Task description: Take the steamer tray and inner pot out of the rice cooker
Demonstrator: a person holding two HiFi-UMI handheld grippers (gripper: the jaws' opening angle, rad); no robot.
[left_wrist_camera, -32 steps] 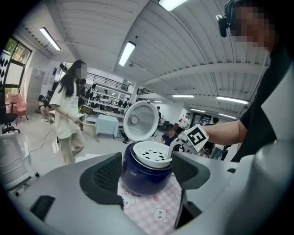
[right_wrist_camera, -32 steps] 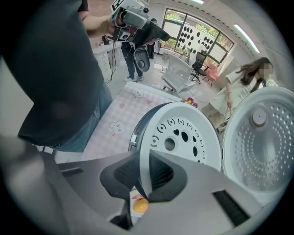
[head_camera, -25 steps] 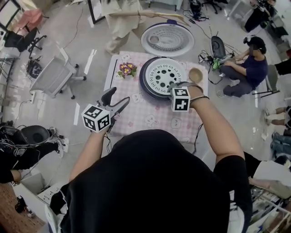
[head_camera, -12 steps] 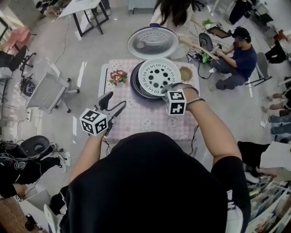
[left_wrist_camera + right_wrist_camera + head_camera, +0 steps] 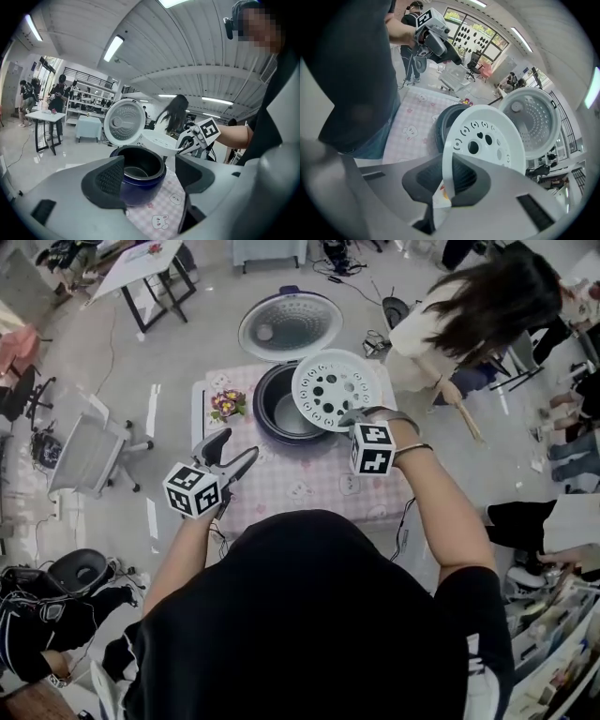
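Observation:
The white steamer tray [image 5: 336, 390], round and pierced with holes, hangs tilted above the right side of the dark blue rice cooker [image 5: 277, 414]. My right gripper [image 5: 354, 418] is shut on the tray's near rim; in the right gripper view that rim [image 5: 485, 138] stands edge-on between the pads of the gripper [image 5: 447, 180]. The cooker's lid [image 5: 289, 326] stands open behind. Down inside the cooker sits the metal inner pot [image 5: 136, 171]. My left gripper [image 5: 234, 454] is open and empty over the tablecloth, left of and short of the cooker [image 5: 140, 178].
A small pot of flowers [image 5: 225, 404] stands left of the cooker on the pink checked tablecloth [image 5: 309, 488]. A person with long dark hair [image 5: 469, 315] stands close beyond the table's far right corner. An office chair [image 5: 89, 451] is on the floor to the left.
The steamer tray has come up out of the cooker and moved right with my right gripper, so the cooker's inside now shows. The left gripper has barely shifted. A person has walked up at the right.

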